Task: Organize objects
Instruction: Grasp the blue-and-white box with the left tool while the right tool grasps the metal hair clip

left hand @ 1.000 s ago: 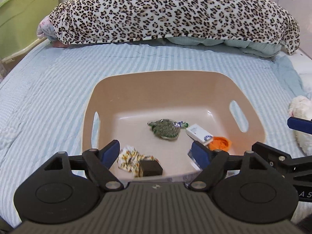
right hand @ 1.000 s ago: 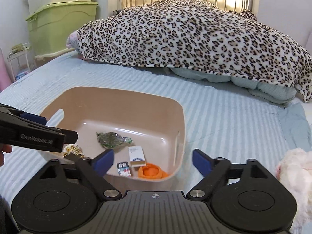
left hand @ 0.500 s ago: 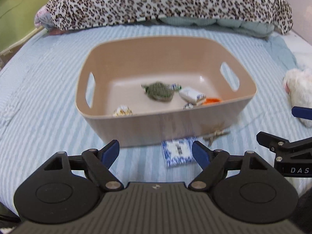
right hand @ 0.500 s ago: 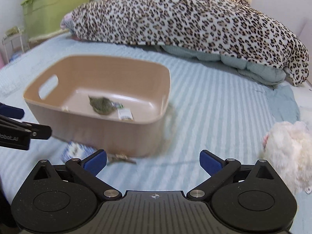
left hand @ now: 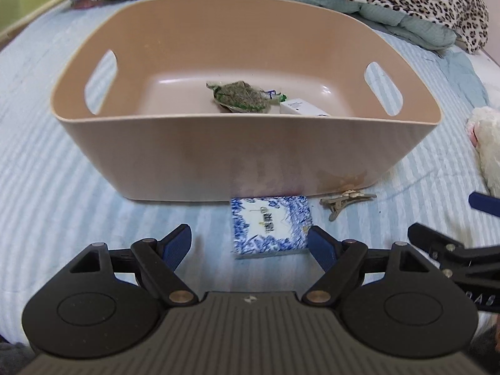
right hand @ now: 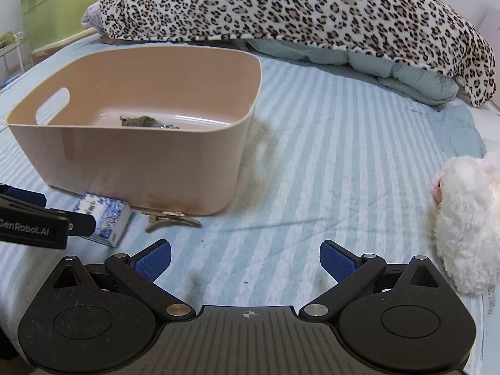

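A beige plastic basket (left hand: 237, 153) with cut-out handles stands on the striped bed; it also shows in the right wrist view (right hand: 131, 153). Inside lie a green-grey packet (left hand: 240, 97) and a white box (left hand: 301, 107). A blue-and-white tissue pack (left hand: 270, 226) lies on the bed against the basket's near wall, also in the right wrist view (right hand: 104, 220). A tan hair clip (left hand: 343, 201) lies to its right, also in the right wrist view (right hand: 170, 218). My left gripper (left hand: 250, 245) is open and empty, low over the bed just short of the tissue pack. My right gripper (right hand: 245, 261) is open and empty.
A white plush toy (right hand: 465, 222) lies on the bed at the right. A leopard-print blanket (right hand: 297, 9) is heaped at the back. Green storage boxes (right hand: 65, 3) stand beyond the bed's left side. The right gripper (left hand: 462, 250) shows at the left wrist view's right edge.
Both grippers have pulled back from over the basket and dropped low toward the bed. The tissue pack and hair clip have come into view in front of the basket.
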